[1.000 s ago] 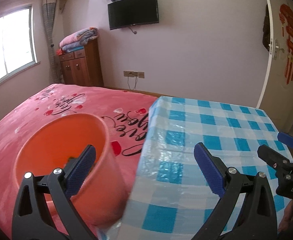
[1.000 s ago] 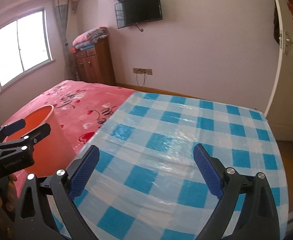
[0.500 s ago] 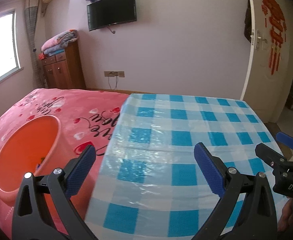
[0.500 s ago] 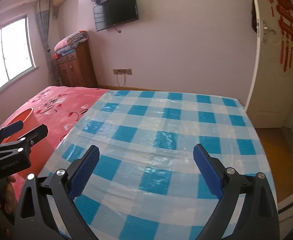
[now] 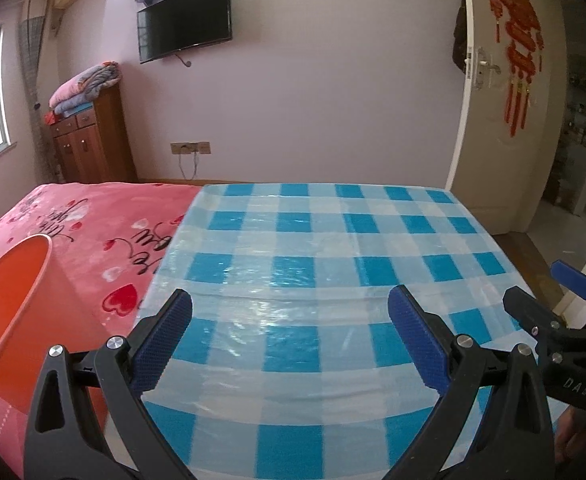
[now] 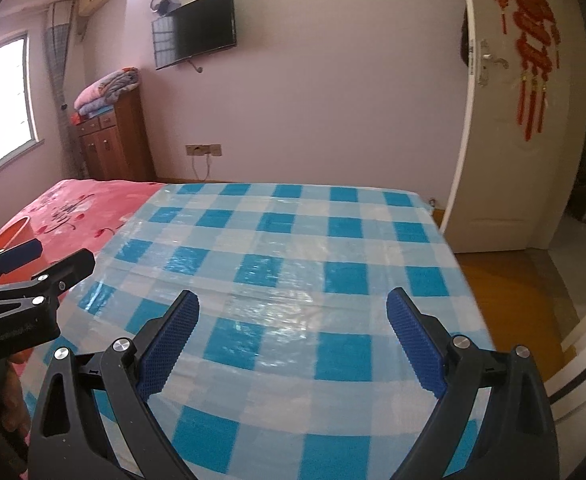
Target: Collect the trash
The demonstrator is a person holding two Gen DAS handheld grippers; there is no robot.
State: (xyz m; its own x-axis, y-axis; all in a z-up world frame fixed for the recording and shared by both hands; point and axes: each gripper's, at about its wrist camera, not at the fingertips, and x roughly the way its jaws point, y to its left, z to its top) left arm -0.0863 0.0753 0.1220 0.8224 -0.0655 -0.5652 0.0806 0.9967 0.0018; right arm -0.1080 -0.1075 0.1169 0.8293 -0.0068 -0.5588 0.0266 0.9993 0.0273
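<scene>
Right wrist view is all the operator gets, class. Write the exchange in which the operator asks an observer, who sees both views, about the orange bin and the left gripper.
Operator: I see only a sliver of the bin's rim behind the left gripper. Where does it sit?
Observer: In the left wrist view the orange bin sits mouth up on the pink blanket, beside the edge of the checked cloth.
Operator: Is the left gripper carrying anything?
Observer: No. The left gripper has its jaws wide apart, with only bare checked cloth showing between its blue pads.
</scene>
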